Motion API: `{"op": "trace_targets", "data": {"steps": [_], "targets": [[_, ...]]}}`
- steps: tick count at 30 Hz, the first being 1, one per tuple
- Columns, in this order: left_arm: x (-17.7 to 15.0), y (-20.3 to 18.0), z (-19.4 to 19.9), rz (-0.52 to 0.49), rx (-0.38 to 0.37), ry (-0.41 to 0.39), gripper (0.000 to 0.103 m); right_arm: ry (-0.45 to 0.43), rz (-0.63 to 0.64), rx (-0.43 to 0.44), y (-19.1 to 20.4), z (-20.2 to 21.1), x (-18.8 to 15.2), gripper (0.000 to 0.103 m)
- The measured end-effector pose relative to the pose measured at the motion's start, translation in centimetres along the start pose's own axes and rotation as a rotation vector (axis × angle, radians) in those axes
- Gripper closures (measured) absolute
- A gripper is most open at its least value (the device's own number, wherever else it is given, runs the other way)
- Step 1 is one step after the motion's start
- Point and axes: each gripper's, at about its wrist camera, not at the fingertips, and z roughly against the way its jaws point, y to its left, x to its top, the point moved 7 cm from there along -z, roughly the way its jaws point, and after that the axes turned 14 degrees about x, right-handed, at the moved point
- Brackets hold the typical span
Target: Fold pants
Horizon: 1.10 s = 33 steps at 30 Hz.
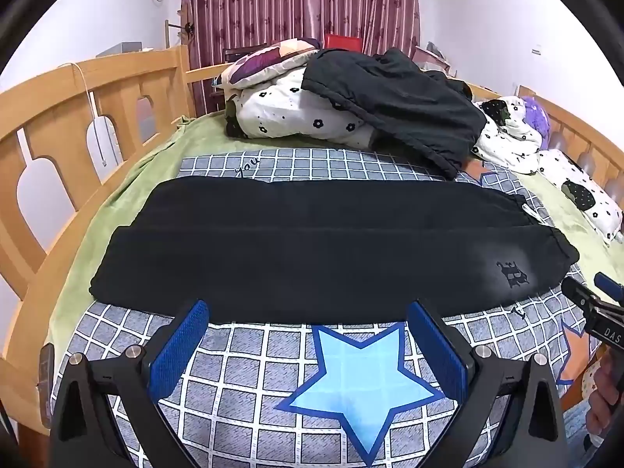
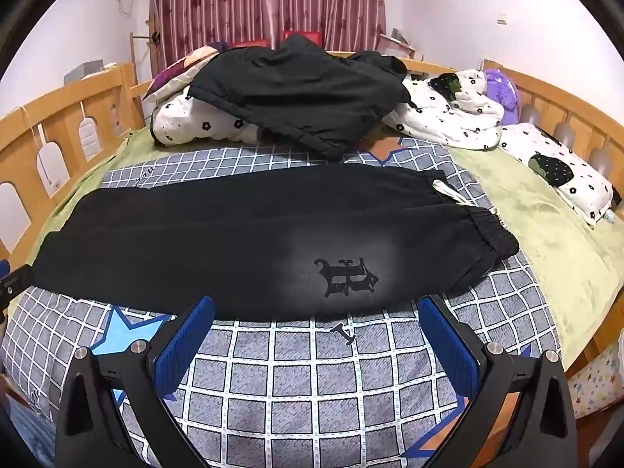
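Black pants lie flat across the checked bedspread, one leg laid over the other, waistband at the right and cuffs at the left. A dark emblem marks the near side by the waist, and a white drawstring sticks out there. My left gripper hovers open just in front of the pants' near edge, nothing between its blue pads. My right gripper is open too, at the near edge below the emblem. The right gripper also shows at the right rim of the left wrist view.
A wooden bed rail runs along the left and back. At the back, a heap of floral bedding carries another black garment. A floral pillow lies on the green sheet at the right. Curtains hang behind.
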Motion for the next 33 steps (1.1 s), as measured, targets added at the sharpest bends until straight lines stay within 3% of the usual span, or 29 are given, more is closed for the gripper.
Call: {"op": "trace_targets", "data": {"steps": [33], "targets": [[-0.37, 0.43, -0.27, 0.002, -0.002, 0.016, 0.0, -0.014, -0.019, 0.002, -0.35, 0.03, 0.18, 0.0]]}}
